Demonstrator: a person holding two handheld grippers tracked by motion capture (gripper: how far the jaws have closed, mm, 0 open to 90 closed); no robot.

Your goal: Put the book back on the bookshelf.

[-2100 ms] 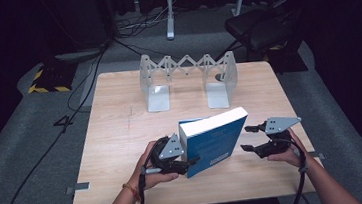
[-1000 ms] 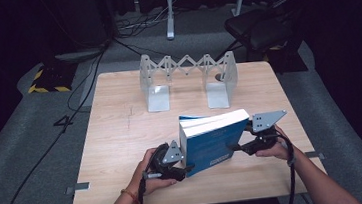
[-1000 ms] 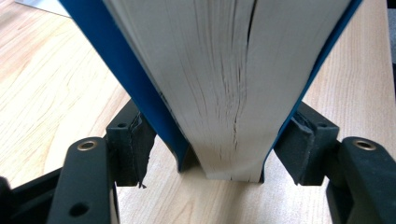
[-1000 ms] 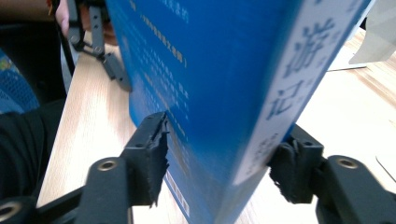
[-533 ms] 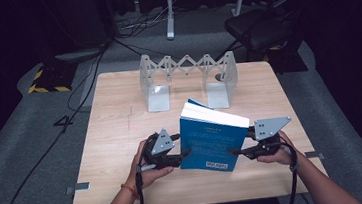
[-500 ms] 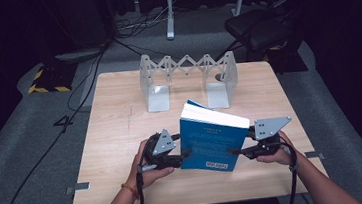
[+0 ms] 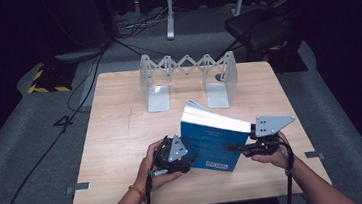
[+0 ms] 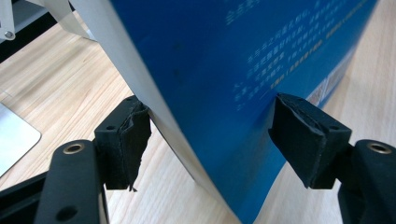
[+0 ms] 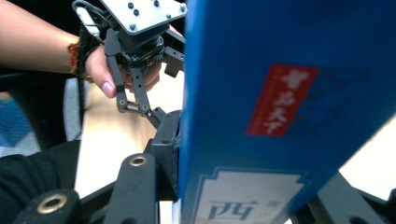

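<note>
Blue book held upright between two grippers

The right gripper (image 7: 231, 148) has just been closing and clamps the blue book's (image 7: 214, 144) spine edge; the left gripper (image 8: 210, 135) has its jaws against both covers, having just eased wider. Beyond the fingers, the folding metal bookend rack (image 7: 187, 79) stands farther back on the wooden table (image 7: 116, 133).

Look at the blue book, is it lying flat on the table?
No, the blue book stands tilted on its lower edge on the table, held between the left gripper and the right gripper.
</note>
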